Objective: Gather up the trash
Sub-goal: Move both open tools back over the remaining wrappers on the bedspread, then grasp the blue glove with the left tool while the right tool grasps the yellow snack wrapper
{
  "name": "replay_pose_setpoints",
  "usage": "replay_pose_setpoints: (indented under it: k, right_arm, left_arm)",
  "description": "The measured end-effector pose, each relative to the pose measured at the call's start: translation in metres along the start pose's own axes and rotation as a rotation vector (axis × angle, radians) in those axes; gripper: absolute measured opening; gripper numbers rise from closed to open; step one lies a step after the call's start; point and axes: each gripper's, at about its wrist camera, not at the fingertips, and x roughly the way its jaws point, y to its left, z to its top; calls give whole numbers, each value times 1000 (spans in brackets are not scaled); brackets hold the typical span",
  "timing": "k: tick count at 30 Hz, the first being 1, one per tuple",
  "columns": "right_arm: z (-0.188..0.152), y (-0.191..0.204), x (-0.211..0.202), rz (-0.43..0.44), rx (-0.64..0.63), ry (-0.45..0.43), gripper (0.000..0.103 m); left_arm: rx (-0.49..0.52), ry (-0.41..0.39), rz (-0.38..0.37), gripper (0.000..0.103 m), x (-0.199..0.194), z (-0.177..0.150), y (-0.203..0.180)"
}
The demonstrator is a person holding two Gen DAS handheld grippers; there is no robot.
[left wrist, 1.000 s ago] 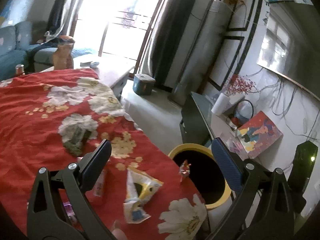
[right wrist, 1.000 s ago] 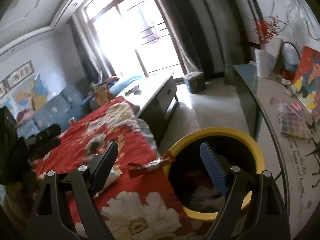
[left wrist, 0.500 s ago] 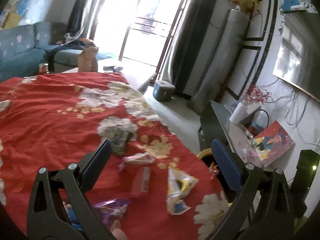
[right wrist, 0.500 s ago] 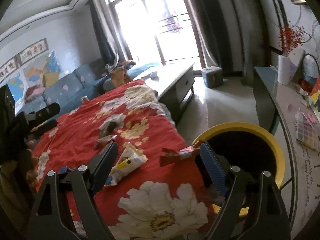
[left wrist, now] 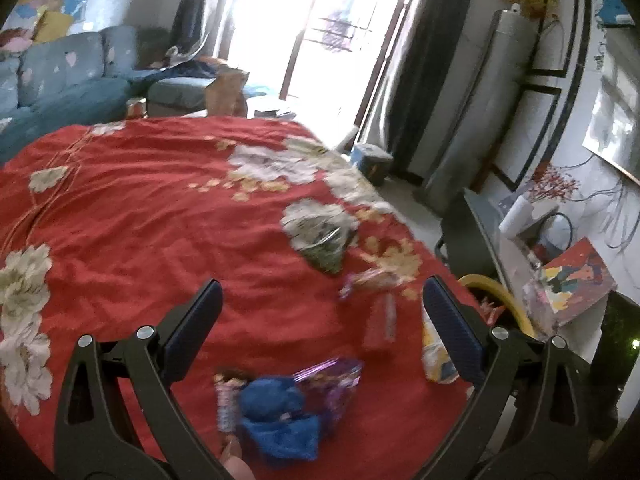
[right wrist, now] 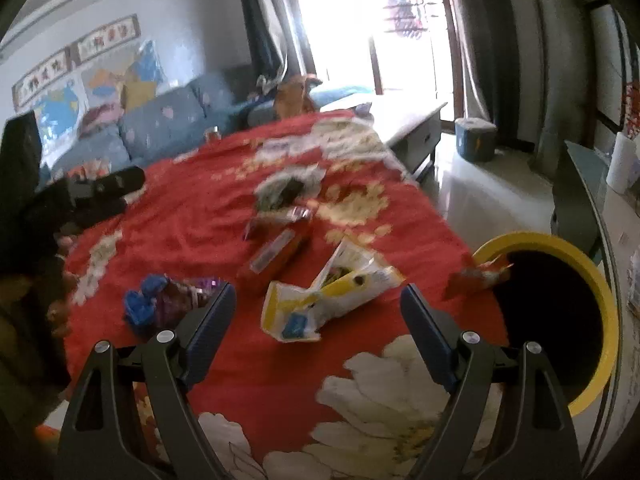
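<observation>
Several wrappers lie on the red flowered cloth. A white and yellow snack bag lies between my right gripper's open fingers. A red bar wrapper, a purple bag and blue crumpled trash lie to its left. An orange wrapper hangs at the rim of the yellow bin. My left gripper is open and empty above the blue trash and purple bag. A green packet lies farther off.
The bin stands off the table's right corner, next to a grey side table with a white roll and a picture. A blue sofa and a low coffee table stand behind. My left gripper's body shows at left in the right wrist view.
Both grippers have swung left and back from the bin, bringing more of the cloth and the blue and purple trash into view. Both stay open and empty.
</observation>
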Motion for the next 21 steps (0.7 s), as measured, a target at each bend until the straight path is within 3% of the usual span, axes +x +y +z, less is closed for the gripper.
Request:
replay_pose_setpoints:
  k: [17,21]
  right_arm:
    - [-3,4,64,-31,83,126,81]
    - [-3,4,70,-36,101,121,79]
  left_arm:
    - [-133,179,-18,92,17,-63,50]
    - [-166,211,-11,76,15,-77,57]
